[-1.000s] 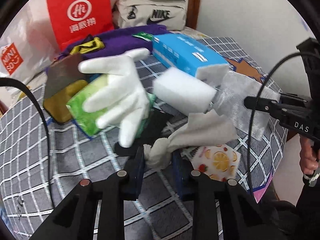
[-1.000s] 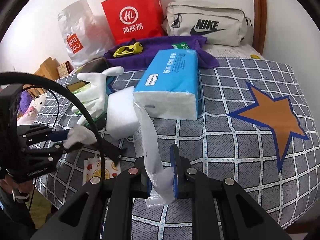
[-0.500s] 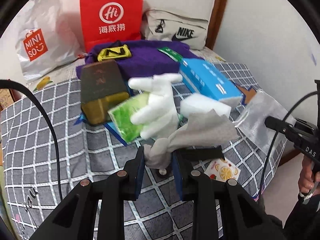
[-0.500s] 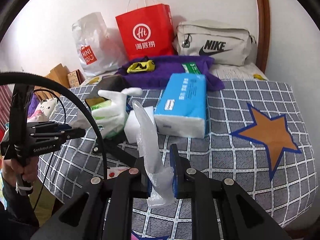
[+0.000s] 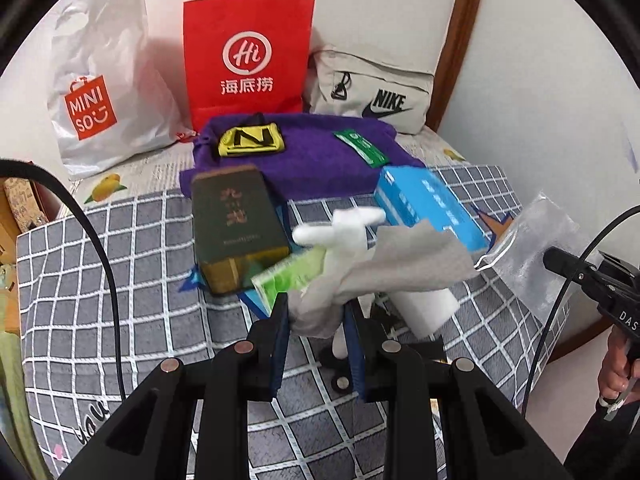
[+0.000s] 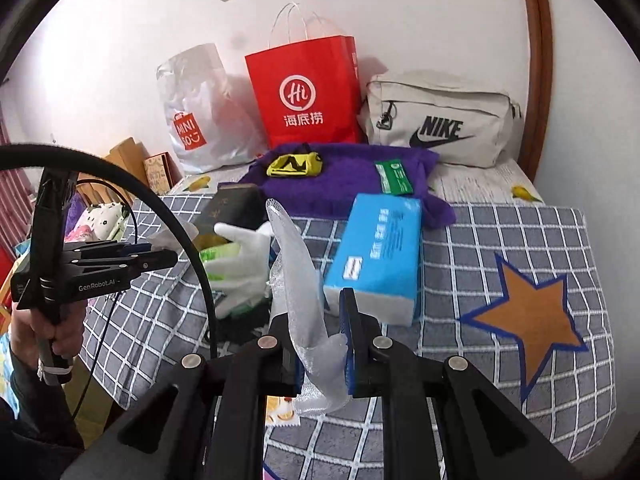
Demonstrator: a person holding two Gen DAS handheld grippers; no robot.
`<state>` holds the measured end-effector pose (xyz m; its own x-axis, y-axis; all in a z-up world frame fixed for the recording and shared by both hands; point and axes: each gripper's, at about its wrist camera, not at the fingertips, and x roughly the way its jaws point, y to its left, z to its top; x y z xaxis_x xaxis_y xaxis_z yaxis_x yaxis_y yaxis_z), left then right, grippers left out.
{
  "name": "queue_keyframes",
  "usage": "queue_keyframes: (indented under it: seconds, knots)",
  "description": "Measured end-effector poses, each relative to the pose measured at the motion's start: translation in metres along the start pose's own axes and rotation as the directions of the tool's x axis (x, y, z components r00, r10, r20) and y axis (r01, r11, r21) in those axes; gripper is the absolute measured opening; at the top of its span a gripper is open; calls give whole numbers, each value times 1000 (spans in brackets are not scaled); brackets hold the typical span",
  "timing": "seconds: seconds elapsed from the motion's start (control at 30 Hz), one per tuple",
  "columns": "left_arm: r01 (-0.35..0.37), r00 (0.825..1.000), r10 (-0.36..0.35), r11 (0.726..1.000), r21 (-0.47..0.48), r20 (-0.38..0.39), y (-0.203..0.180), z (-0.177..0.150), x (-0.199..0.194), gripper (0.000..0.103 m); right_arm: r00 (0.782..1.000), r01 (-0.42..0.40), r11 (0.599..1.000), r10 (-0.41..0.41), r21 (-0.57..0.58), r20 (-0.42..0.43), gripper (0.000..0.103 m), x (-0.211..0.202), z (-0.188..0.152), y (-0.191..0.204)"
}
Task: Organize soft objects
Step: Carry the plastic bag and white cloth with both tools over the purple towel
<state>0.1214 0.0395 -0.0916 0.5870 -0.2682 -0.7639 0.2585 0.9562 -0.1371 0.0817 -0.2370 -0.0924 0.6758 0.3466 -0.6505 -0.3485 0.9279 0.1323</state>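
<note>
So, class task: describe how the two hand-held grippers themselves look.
Both are matte black frames with round silver rivets and blue finger pads. The left hand-held gripper bears white "GenRobot.AI" lettering; the right hand-held gripper shows "DAS". A black cable loops from each.

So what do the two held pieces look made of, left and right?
Left gripper: grey cloth, apparently thin matte fabric or nonwoven wipe; it bunches softly. Right gripper: clear mesh bag, likely translucent plastic netting; a fine grid shows, slightly glossy.
</note>
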Motion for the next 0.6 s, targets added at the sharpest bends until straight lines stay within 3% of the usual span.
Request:
queue_keyframes:
  seconds: [0.27, 0.6]
  knots:
    - [-23, 1000, 24, 999, -38, 18, 13, 25, -2, 25, 1000, -18, 1000, 18, 1, -10, 15, 20, 31, -5]
    - [-47, 999, 47, 998, -49, -1, 29, 62, 25, 25, 1000, -18, 999, 18, 28, -7, 15, 53, 66, -26]
